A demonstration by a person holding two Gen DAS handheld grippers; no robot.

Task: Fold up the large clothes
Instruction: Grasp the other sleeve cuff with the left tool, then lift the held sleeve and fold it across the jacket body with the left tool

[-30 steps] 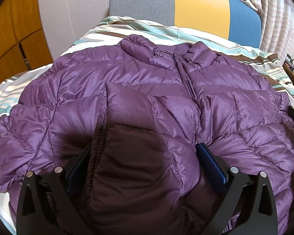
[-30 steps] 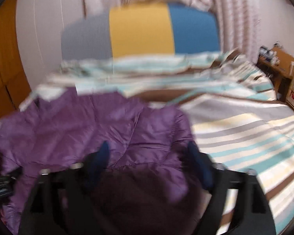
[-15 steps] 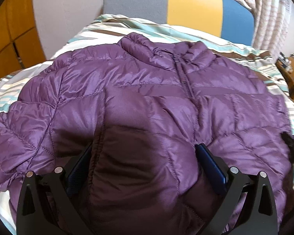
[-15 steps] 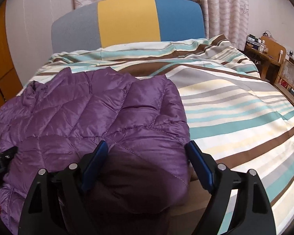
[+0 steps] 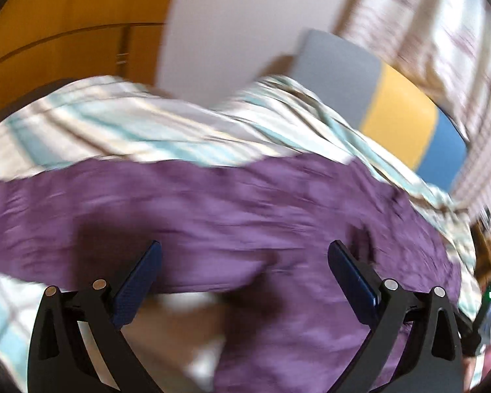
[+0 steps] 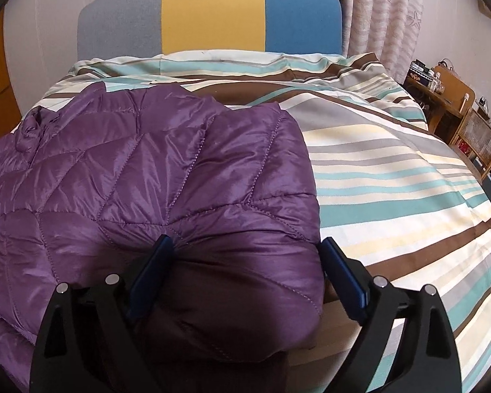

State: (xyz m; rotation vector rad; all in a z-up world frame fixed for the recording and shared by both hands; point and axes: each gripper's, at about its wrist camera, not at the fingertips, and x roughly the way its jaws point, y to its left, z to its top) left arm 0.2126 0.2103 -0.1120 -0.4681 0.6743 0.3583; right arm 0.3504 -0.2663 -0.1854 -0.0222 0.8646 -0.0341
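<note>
The purple jacket lies spread on the striped bed cover, in the left and lower part of my right view, with its collar at the far left edge. I judge that the folding is only at its start: the body is still flat and wide, and only the near corner looks bunched up. The sides and the length are still to be folded.

My right gripper has just been opening its jaws. They stand wide, with the near corner of the jacket between them. The left pad touches the cloth; the right pad looks just free of it, so I read no firm pinch.

My left gripper is spread wide and holds nothing. Its view is blurred, and the jacket crosses the middle of it.

The jacket is shiny, puffy and quilted with stitched lines, so it will slip and spring back.
</note>
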